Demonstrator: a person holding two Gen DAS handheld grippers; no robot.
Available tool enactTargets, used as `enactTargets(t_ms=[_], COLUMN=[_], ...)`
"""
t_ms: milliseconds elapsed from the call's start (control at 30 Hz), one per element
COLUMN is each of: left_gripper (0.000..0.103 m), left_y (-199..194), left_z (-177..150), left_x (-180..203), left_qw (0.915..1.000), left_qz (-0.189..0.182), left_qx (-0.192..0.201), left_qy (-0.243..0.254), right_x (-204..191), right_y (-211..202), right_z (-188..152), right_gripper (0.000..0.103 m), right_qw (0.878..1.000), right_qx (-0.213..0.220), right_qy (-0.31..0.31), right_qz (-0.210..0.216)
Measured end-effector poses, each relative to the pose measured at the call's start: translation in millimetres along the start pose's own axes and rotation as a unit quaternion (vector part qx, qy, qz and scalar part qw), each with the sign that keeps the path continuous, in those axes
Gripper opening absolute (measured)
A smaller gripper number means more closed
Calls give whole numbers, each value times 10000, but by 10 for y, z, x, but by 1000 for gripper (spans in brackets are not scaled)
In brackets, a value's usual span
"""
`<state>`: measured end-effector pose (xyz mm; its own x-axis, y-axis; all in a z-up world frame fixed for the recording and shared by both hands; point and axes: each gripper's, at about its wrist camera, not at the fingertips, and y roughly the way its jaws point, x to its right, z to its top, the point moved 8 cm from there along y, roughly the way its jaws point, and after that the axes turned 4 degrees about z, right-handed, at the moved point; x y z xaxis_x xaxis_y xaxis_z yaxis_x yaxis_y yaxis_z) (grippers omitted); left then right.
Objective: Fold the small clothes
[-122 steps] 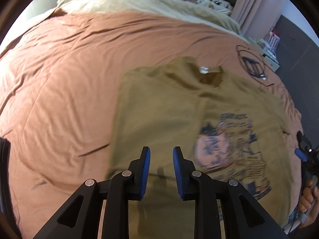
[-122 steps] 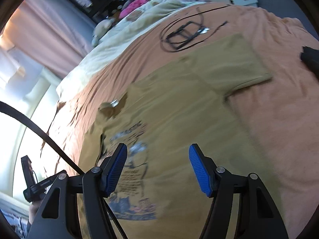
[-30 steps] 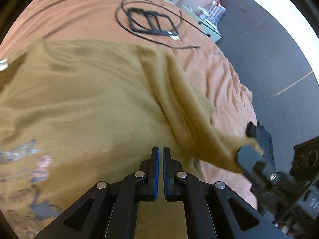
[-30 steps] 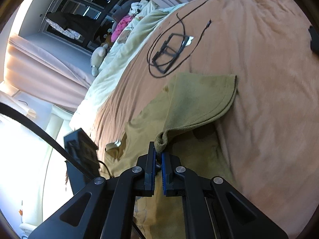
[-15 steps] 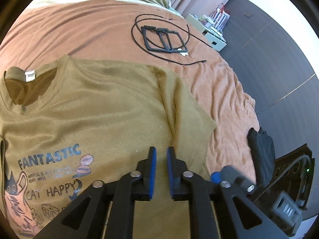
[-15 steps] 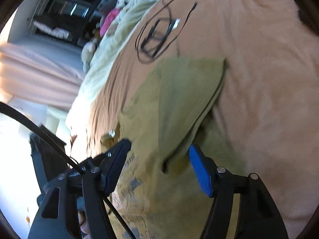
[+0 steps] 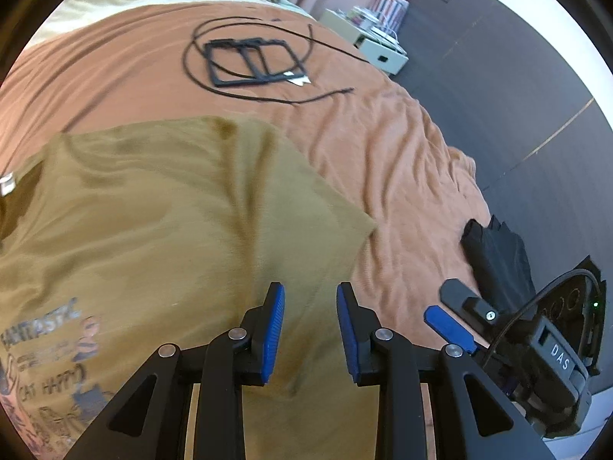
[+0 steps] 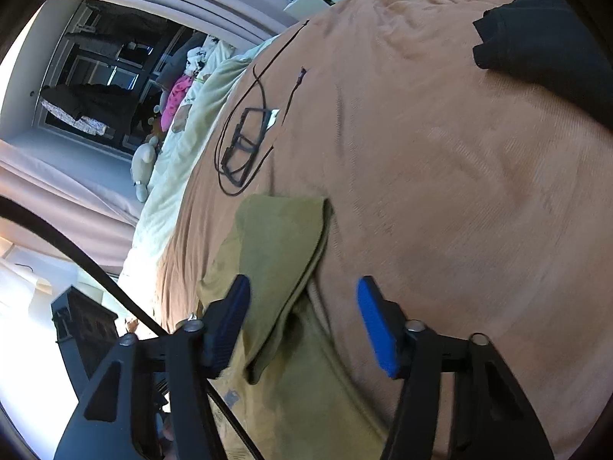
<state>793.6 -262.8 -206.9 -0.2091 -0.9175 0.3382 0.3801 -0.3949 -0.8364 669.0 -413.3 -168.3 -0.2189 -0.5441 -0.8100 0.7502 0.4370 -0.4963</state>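
Both grippers stand released over the olive T-shirt (image 7: 161, 207); the left gripper (image 7: 309, 329) has just been widening, blue pads apart above the shirt's side with nothing clamped; the right gripper (image 8: 302, 326) has just been narrowing, its jaws parted on either side of the sleeve (image 8: 283, 245), which lies folded in over the shirt body, not pinched. Around it spreads the orange bedspread (image 7: 383, 145); farther off lie a black frame with a looped cord (image 7: 253, 61) and a black garment (image 7: 498, 249).
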Motion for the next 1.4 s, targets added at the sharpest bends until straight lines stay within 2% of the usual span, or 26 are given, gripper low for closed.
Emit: enactTargets(t_ms=[133, 300, 467, 667, 800, 867, 900, 933, 1100, 1300, 1400], left_gripper=[49, 49, 49, 49, 36, 23, 11, 9, 7, 7, 7], left_y=[154, 367, 558, 773, 843, 831, 820, 797, 608, 299, 138], left_z=[39, 78, 99, 116, 108, 116, 127, 143, 234, 381, 429], left_x=[208, 355, 420, 383, 321, 314, 312, 303, 322, 293, 191], left_qw=[9993, 9990, 9956, 9920, 9898, 9877, 9869, 9872, 9928, 9950, 9938], left_qz=[161, 240, 633, 910, 1095, 1205, 1240, 1235, 889, 691, 780], left_qx=[-2, -40, -40, -156, -155, -153, -152, -147, 36, 289, 395], left_qy=[331, 386, 695, 859, 903, 983, 1016, 1001, 802, 668, 684], right_x=[86, 179, 253, 349, 353, 337, 330, 322, 274, 147, 91], right_y=[-105, -127, -172, -235, -260, -277, -271, -275, -276, -217, -145], right_z=[-204, -217, -221, -232, -262, -279, -268, -274, -273, -286, -328], right_gripper=[40, 35, 34, 34, 34, 34, 34, 34, 34, 34, 34], right_qw=[9999, 9995, 9987, 9972, 9968, 9968, 9968, 9969, 9978, 9989, 9994], right_qx=[67, 136, 193, 265, 287, 300, 299, 301, 295, 223, 109], right_qy=[91, 286, 477, 691, 740, 738, 734, 725, 596, 387, 289], right_qz=[15, 10, 44, 55, 62, 68, 71, 77, 67, 132, 180])
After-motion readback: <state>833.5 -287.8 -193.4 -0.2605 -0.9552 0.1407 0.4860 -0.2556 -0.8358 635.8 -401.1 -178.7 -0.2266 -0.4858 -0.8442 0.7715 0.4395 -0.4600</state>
